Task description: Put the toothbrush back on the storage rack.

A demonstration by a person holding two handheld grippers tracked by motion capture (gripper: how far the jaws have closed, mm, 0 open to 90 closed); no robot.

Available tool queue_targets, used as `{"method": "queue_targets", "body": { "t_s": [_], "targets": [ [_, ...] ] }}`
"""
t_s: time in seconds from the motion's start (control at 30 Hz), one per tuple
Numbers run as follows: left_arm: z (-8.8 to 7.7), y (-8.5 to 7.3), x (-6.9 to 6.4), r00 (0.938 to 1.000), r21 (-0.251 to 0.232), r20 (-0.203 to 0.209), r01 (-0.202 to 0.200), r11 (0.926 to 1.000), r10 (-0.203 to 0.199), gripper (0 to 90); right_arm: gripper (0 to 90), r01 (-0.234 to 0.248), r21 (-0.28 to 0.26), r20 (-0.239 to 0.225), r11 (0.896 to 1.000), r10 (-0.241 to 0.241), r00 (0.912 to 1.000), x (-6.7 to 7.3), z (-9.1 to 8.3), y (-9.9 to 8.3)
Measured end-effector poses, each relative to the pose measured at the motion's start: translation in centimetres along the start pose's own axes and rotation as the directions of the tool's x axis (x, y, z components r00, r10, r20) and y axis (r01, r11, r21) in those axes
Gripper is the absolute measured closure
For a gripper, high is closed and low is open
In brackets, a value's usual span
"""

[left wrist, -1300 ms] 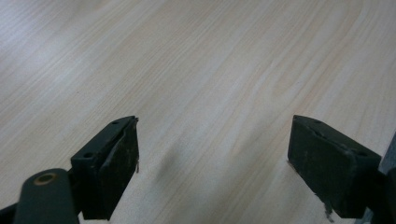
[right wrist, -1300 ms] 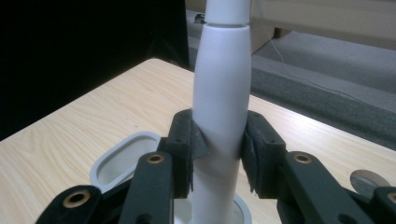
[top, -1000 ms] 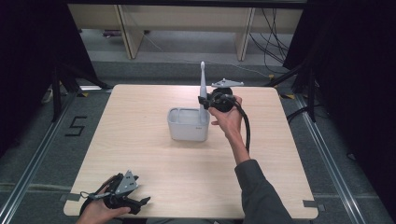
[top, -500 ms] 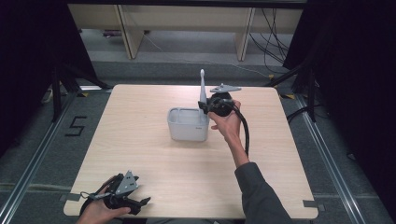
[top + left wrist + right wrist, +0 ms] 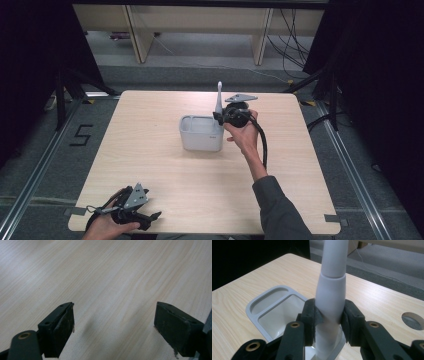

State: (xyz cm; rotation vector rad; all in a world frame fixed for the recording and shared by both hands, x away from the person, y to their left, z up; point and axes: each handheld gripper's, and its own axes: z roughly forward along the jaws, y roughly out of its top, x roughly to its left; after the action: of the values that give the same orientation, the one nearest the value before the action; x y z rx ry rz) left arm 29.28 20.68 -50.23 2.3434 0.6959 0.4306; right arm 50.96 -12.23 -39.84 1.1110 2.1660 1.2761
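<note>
A white tapered stick (image 5: 219, 95), shaped like a toothbrush handle, stands upright at the right end of a grey two-compartment holder (image 5: 200, 134). My right gripper (image 5: 221, 118) is shut on its thicker lower part. In the right gripper view the pads (image 5: 313, 317) press both sides of the white stick (image 5: 330, 295), whose lower end hangs over the larger compartment of the holder (image 5: 262, 302). My left gripper (image 5: 150, 219) rests at the table's front left edge. Its jaws stand open over bare wood, as the left gripper (image 5: 113, 325) view shows.
The light wooden table (image 5: 150, 150) has open room all around the holder. A round hole (image 5: 412, 320) sits in the tabletop beyond the right gripper. Shelving (image 5: 200, 25) and cables (image 5: 295, 35) lie on the floor behind the table.
The right gripper has sunk a little with the white stick, bringing it down toward the holder. The left gripper has stayed in place.
</note>
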Motion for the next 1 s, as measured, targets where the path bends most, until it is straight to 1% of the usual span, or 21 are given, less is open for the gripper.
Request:
{"method": "queue_targets", "body": {
  "t_s": [0.03,0.07,0.1,0.13,0.17,0.2,0.27,0.33,0.4,0.43,0.53,0.57,0.6,0.63,0.7,0.73,0.8,0.83,0.9,0.93,1.0],
  "targets": [
    [0.00,0.01,-0.01,1.0000,-0.005,-0.005,-0.001,1.0000,0.001,16.2,66.8,0.016,0.002,0.007,1.000,-0.016,0.9998,-0.11,-0.02,0.00],
    [-0.01,0.02,-0.05,1.0000,-0.008,0.001,0.006,1.0000,-0.006,16.2,66.8,0.022,0.007,-0.003,1.000,-0.022,0.9998,-0.16,0.02,-0.03],
    [0.00,0.02,-0.07,1.0000,-0.009,0.003,0.007,0.9999,-0.007,16.1,66.8,0.006,0.020,0.001,1.000,-0.006,1.0000,-0.03,-0.05,-0.07],
    [-0.02,0.04,0.01,1.0000,-0.008,0.001,-0.007,0.9999,0.007,16.2,66.8,0.001,0.015,-0.002,1.000,-0.001,1.0000,0.01,0.07,-0.12],
    [-0.02,0.02,-0.04,1.0000,-0.003,0.006,0.007,1.0000,-0.007,16.2,66.8,0.004,0.012,-0.004,1.000,-0.004,1.0000,-0.02,0.12,-0.14],
    [-0.02,0.02,-0.04,1.0000,-0.007,-0.005,0.003,1.0000,-0.003,16.1,66.8,0.012,0.009,-0.008,1.000,-0.012,0.9999,-0.09,0.17,-0.17],
    [-0.10,0.06,0.06,1.0000,0.006,0.005,-0.005,1.0000,0.005,16.1,66.8,0.018,0.019,0.002,1.000,-0.018,0.9998,-0.07,0.15,-0.24],
    [-0.02,0.02,-0.01,1.0000,-0.005,0.006,0.004,1.0000,-0.004,16.2,66.8,0.014,0.024,0.006,1.000,-0.014,0.9999,-0.02,0.20,-0.32],
    [-0.05,0.02,0.05,0.9999,-0.004,-0.008,-0.009,1.0000,0.009,16.1,66.9,0.002,0.016,0.004,1.000,-0.002,1.0000,0.03,0.34,-0.44],
    [-0.02,0.01,-0.02,1.0000,-0.009,0.000,0.004,1.0000,-0.004,16.2,66.8,0.026,0.021,0.010,0.999,-0.026,0.9996,-0.14,0.27,-0.46],
    [-0.09,0.03,0.09,0.9999,0.000,-0.004,-0.012,0.9999,0.012,16.1,66.9,0.025,0.027,0.004,0.999,-0.025,0.9997,-0.11,0.47,-0.57],
    [-0.06,0.03,0.06,0.9999,-0.005,-0.007,-0.008,1.0000,0.008,16.2,66.9,0.023,0.031,0.006,0.999,-0.023,0.9997,-0.10,0.46,-0.59],
    [-0.09,0.05,0.10,0.9999,-0.003,-0.006,-0.013,0.9999,0.013,16.2,66.9,0.017,0.020,0.010,1.000,-0.018,0.9998,-0.05,0.60,-0.65],
    [-0.11,0.05,0.09,0.9999,-0.001,-0.006,-0.014,0.9999,0.014,16.1,66.9,0.027,0.030,0.002,0.999,-0.027,0.9996,-0.12,0.65,-0.65],
    [-0.05,0.01,-0.02,1.0000,-0.006,-0.002,0.002,1.0000,-0.002,16.1,66.9,0.041,0.033,0.017,0.999,-0.042,0.9990,-0.14,0.60,-0.65],
    [-0.08,0.02,0.08,0.9999,0.000,-0.007,-0.013,0.9999,0.013,16.2,67.0,0.043,0.037,0.021,0.998,-0.044,0.9988,-0.15,0.58,-0.65],
    [-0.11,0.05,0.10,0.9999,-0.003,-0.006,-0.014,0.9999,0.014,16.2,67.0,0.012,0.046,0.014,0.999,-0.012,0.9998,0.06,0.72,-0.75],
    [-0.09,0.02,0.00,1.0000,-0.006,-0.007,-0.002,1.0000,0.002,16.2,67.0,0.019,0.041,0.018,0.999,-0.019,0.9997,0.08,0.82,-0.81],
    [-0.06,0.01,0.01,1.0000,-0.005,-0.003,0.001,1.0000,-0.001,16.2,67.1,0.039,0.041,0.015,0.998,-0.040,0.9991,-0.03,0.91,-0.81],
    [-0.09,0.03,0.08,1.0000,-0.004,-0.001,-0.009,1.0000,0.009,16.2,67.1,0.032,0.045,0.018,0.998,-0.033,0.9993,-0.02,0.93,-0.83],
    [-0.10,0.02,0.04,1.0000,-0.003,-0.005,-0.005,1.0000,0.005,16.2,67.1,0.020,0.058,0.020,0.998,-0.021,0.9996,0.06,0.92,-0.87]
  ]
}}
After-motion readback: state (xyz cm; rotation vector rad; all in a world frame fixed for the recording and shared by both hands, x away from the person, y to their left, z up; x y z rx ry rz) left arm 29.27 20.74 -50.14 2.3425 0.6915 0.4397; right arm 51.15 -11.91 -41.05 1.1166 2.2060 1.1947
